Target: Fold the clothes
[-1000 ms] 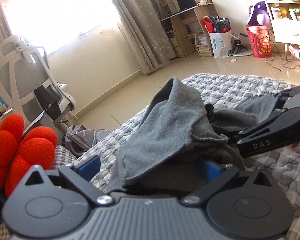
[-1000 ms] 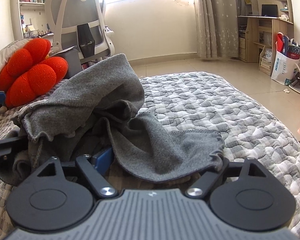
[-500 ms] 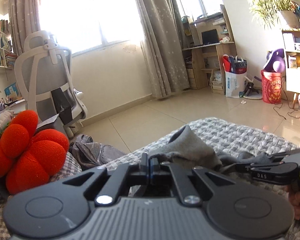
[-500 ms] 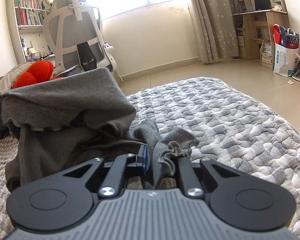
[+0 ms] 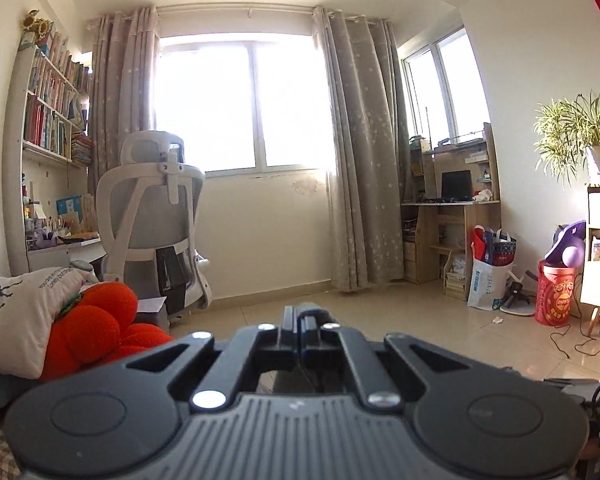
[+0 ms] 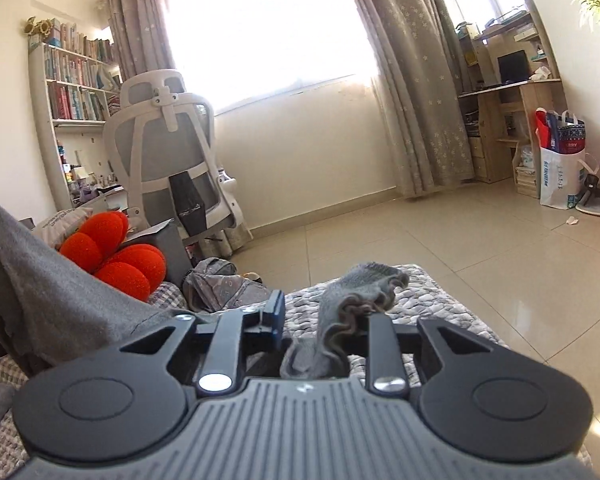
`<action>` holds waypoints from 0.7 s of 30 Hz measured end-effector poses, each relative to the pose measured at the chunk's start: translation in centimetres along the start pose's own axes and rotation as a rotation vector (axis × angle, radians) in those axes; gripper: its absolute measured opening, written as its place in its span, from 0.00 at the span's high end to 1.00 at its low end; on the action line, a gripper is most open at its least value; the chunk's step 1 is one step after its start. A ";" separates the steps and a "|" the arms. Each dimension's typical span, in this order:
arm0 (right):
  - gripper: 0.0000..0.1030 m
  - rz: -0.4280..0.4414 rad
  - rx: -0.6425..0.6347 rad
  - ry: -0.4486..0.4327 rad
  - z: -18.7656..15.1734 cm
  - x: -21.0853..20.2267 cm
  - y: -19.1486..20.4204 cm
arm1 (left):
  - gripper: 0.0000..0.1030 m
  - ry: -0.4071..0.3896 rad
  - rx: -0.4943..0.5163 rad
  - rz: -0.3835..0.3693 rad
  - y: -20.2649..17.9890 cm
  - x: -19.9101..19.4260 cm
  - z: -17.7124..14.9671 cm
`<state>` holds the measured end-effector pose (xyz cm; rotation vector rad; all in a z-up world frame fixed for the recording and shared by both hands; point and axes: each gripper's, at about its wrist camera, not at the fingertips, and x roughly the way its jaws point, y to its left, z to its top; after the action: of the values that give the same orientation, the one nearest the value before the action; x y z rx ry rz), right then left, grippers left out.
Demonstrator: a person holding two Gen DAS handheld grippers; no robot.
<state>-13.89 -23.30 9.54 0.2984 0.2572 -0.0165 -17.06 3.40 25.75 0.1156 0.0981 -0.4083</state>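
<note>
Right hand-held gripper (image 6: 328,320): about half open and opening wider. Between the two fingers, a bunched, frilly edge of the gray cloth (image 6: 356,300), sticking up. Leans on the right finger (image 6: 380,332). Apart from the blue pad (image 6: 277,316) on the other finger, so not squeezed.

On the left of the same view, much more gray cloth. Hangs like a sheet, slopes up and runs off the left edge of the picture. Cannot tell what holds it up there.

Under the right hand-held gripper, the bed (image 6: 428,304) with a gray and white bumpy cover. Just past the cloth, near the bed's far edge, a crumpled gray bundle (image 6: 220,284). Beside that, on the left, a red puffy cushion (image 6: 116,256).

Left hand-held gripper (image 5: 300,318): shut tight, fingers pressed flat together. Held high and almost level, pointing at the window (image 5: 244,104) and the curtains (image 5: 360,140). Cannot tell from this view if any cloth is pinched between the fingers.

Low on the left in that view, the red cushion again, touching a white pillow (image 5: 16,312). Behind both, a white chair (image 5: 156,216). Across the room, shiny floor tiles (image 5: 420,316).
</note>
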 end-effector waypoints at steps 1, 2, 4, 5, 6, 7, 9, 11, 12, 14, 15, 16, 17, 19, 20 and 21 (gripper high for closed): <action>0.41 0.027 -0.022 -0.004 -0.3 -0.4 0.7 | 0.99 -0.002 -0.017 -0.002 0.1 -0.3 0.4; 0.30 0.064 -0.064 -0.016 -0.8 -1.0 1.7 | 0.99 -0.003 -0.033 -0.004 0.3 -0.5 0.9; 0.22 0.162 -0.157 -0.020 -1.3 -2.2 3.8 | 0.99 -0.003 -0.030 -0.004 0.4 -0.9 0.9; 0.18 0.238 -0.203 -0.006 -1.7 -2.6 5.0 | 0.99 -0.002 -0.028 -0.003 0.4 -1.1 0.9; 0.15 0.293 -0.243 -0.001 -1.9 -2.8 6.0 | 0.99 -0.002 -0.026 -0.003 0.5 -1.3 0.9; 0.15 0.323 -0.289 -0.008 -2.2 -2.8 7.0 | 0.99 -0.002 -0.025 -0.003 0.6 -1.5 0.9; 0.15 0.303 -0.377 -0.022 -2.3 -2.0 8.9 | 0.99 0.004 -0.026 -0.010 0.9 -2.1 0.8; 0.19 0.285 -0.401 -0.002 -2.1 -0.4 9.9 | 0.99 0.010 -0.017 -0.007 1.1 -2.6 0.6; 0.33 0.320 -0.394 0.018 -1.8 0.4 10.2 | 0.99 0.013 -0.005 0.003 1.2 -3.1 0.5; 0.90 0.365 -0.388 0.050 -1.4 1.7 10.7 | 0.99 0.021 0.016 0.042 1.7 -3.7 0.4; 0.93 0.324 -0.400 0.032 -1.1 1.8 10.9 | 0.99 0.023 0.020 0.064 2.1 -3.9 0.4; 0.93 0.302 -0.393 -0.013 -0.5 1.5 10.8 | 0.99 0.026 0.024 0.086 2.5 -4.1 0.4; 0.93 0.300 -0.367 -0.053 0.2 0.9 10.4 | 0.99 0.027 0.028 0.108 2.9 -4.2 0.4; 0.93 0.283 -0.339 -0.113 2.1 -0.3 9.8 | 0.99 0.023 0.040 0.144 3.6 -4.4 0.5; 0.93 0.271 -0.335 -0.144 3.0 -0.9 9.6 | 0.99 0.021 0.045 0.162 4.0 -4.5 0.6; 0.93 0.255 -0.338 -0.175 4.0 -1.5 9.5 | 0.99 0.015 0.045 0.169 4.3 -4.6 0.8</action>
<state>-13.83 -15.42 16.33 -0.0089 0.0443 0.2500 -19.46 8.97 27.46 0.1705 0.0930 -0.2411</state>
